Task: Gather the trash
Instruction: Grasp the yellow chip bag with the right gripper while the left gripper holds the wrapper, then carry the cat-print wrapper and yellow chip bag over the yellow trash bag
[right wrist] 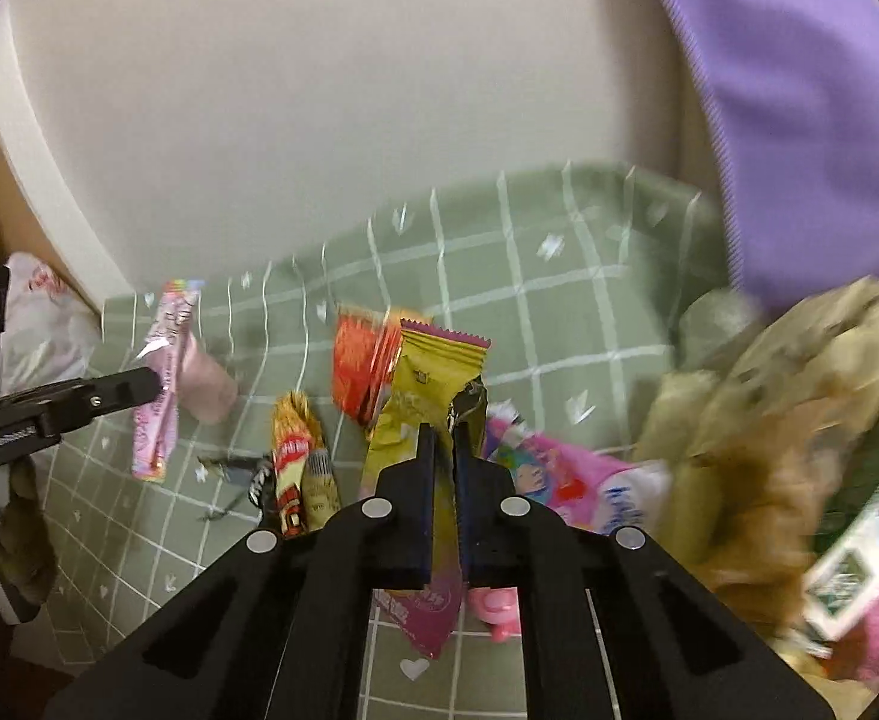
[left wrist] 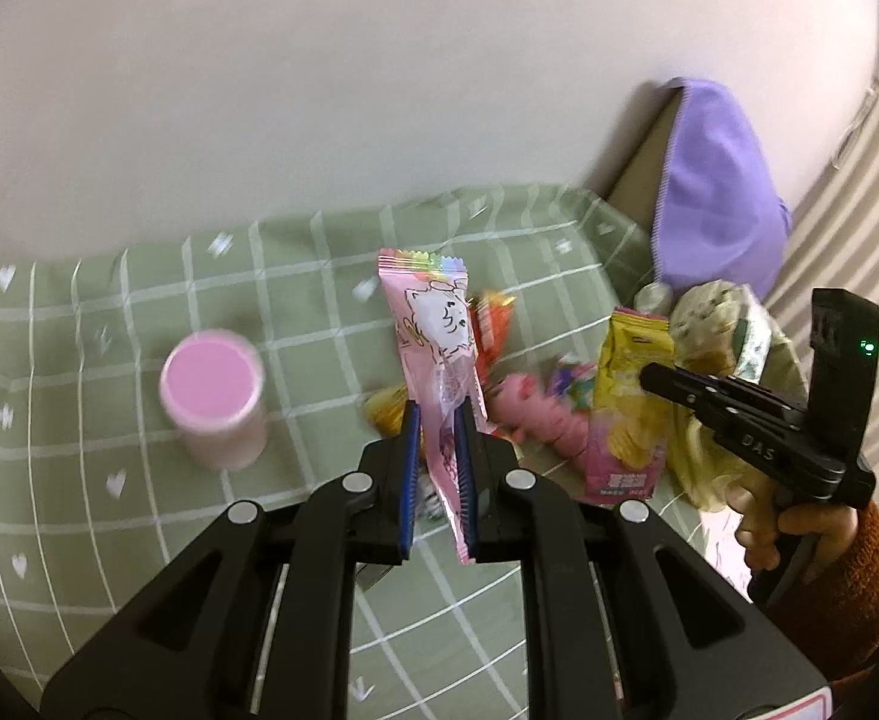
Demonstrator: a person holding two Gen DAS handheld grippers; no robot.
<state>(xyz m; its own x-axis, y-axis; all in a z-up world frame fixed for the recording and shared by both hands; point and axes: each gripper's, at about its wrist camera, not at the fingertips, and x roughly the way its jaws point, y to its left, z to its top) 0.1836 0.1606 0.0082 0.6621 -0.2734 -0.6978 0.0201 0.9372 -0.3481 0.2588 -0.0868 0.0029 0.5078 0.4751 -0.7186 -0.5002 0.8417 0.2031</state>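
My left gripper [left wrist: 438, 414] is shut on a long pink snack wrapper [left wrist: 436, 324] with a white cartoon cat and holds it upright above the green checked cloth [left wrist: 109, 312]. The same wrapper [right wrist: 166, 372] and left gripper [right wrist: 151, 384] show at the left of the right wrist view. My right gripper [right wrist: 444, 435] is shut on a yellow and pink chip bag [right wrist: 424, 384]; that bag [left wrist: 628, 402] also shows in the left wrist view, held by the right gripper [left wrist: 649, 375]. An orange wrapper [right wrist: 358, 366], a gold and red wrapper [right wrist: 298, 468] and a pink packet [right wrist: 565, 480] lie on the cloth.
A pink lidded cup [left wrist: 214, 396] stands on the cloth at the left. A purple pillow [left wrist: 721, 192] leans on the white wall at the right. A crumpled patterned bundle [right wrist: 787, 408] lies at the right. A white plastic bag [right wrist: 43, 330] sits at the far left.
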